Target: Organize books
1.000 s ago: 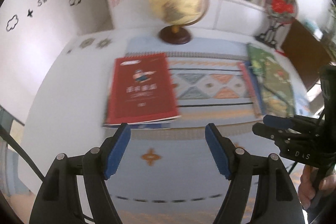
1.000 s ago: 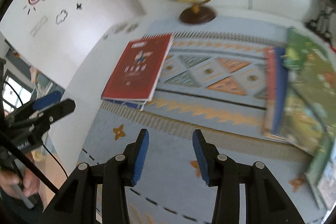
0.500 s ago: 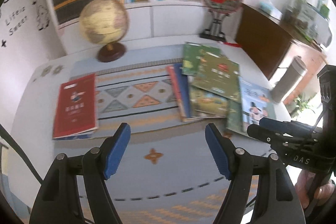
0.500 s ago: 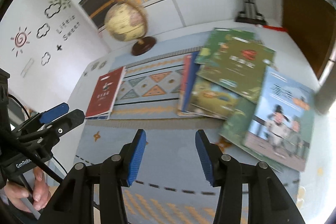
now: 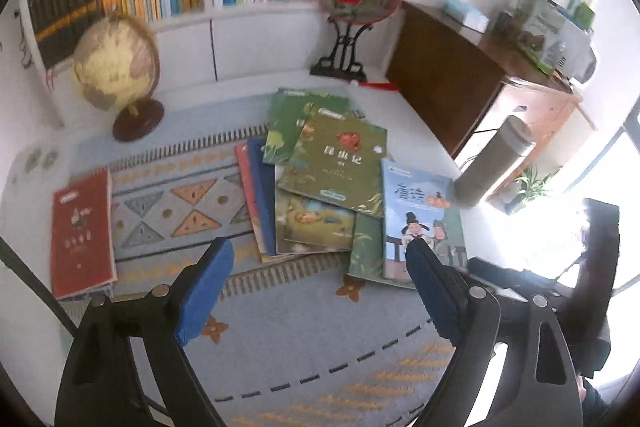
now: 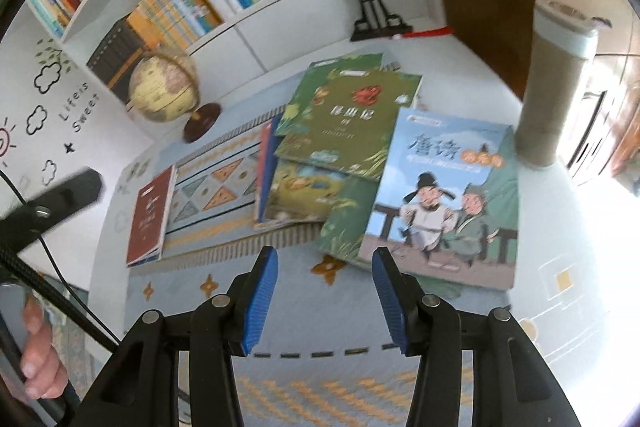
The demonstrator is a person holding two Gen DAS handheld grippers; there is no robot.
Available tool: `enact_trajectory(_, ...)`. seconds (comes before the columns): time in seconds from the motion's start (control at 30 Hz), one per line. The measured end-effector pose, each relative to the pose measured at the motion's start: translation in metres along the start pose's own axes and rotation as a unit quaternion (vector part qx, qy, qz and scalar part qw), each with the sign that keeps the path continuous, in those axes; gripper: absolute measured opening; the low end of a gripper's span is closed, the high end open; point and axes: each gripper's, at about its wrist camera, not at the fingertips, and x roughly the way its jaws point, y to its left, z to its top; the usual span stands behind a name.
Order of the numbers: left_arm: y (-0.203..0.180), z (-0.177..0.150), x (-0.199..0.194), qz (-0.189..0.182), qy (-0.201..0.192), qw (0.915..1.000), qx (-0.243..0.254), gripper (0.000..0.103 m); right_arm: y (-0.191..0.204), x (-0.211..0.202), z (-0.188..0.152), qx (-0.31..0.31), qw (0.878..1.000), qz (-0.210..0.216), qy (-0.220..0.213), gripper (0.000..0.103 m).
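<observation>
Both tools, left [image 5: 318, 277] spreading wide, right [image 6: 325, 293] narrower, are hovering empty; red paperback book [image 5: 81, 233] w/ neat stack, messy green-and-blue picture-book pile [image 5: 340, 183] still waiting.

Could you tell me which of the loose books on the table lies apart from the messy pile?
The red book, alone at the left end of the patterned mat. The others, green and blue covers such as the blue cartoon-cover book, overlap one another at the right.
</observation>
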Motion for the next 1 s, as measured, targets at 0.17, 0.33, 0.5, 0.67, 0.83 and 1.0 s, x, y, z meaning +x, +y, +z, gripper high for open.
enact_trajectory(0.17, 0.015, -0.002, 0.044, -0.054, 0.027, 0.9982, -0.003, 0.087, -0.022, 0.015, 0.006, 0.014, 0.999, -0.050, 0.006, 0.048)
enact_trajectory(0.33, 0.019, -0.003, 0.090, -0.083, 0.057, 0.9946, 0.025, 0.087, -0.060, 0.036, 0.007, 0.065, 0.995, -0.068, 0.029, 0.048)
enact_trajectory(0.5, 0.015, 0.005, 0.127, -0.136, 0.082, 0.9863, 0.046, 0.087, -0.070, 0.059, 0.017, 0.085, 0.993, -0.076, 0.043, 0.049)
enact_trajectory(0.67, -0.017, 0.005, 0.158, -0.181, 0.098, 0.9755, 0.078, 0.087, -0.097, 0.060, 0.007, 0.107, 0.985, -0.129, 0.038, 0.050)
enact_trajectory(0.83, -0.065, -0.008, 0.188, -0.241, 0.115, 0.9589, 0.097, 0.087, -0.148, 0.049, -0.005, 0.141, 0.979, -0.149, 0.004, 0.050)
enact_trajectory(1.0, -0.093, -0.022, 0.212, -0.243, 0.138, 0.9543, 0.106, 0.087, -0.176, 0.060, 0.002, 0.149, 0.980, -0.135, -0.013, 0.045)
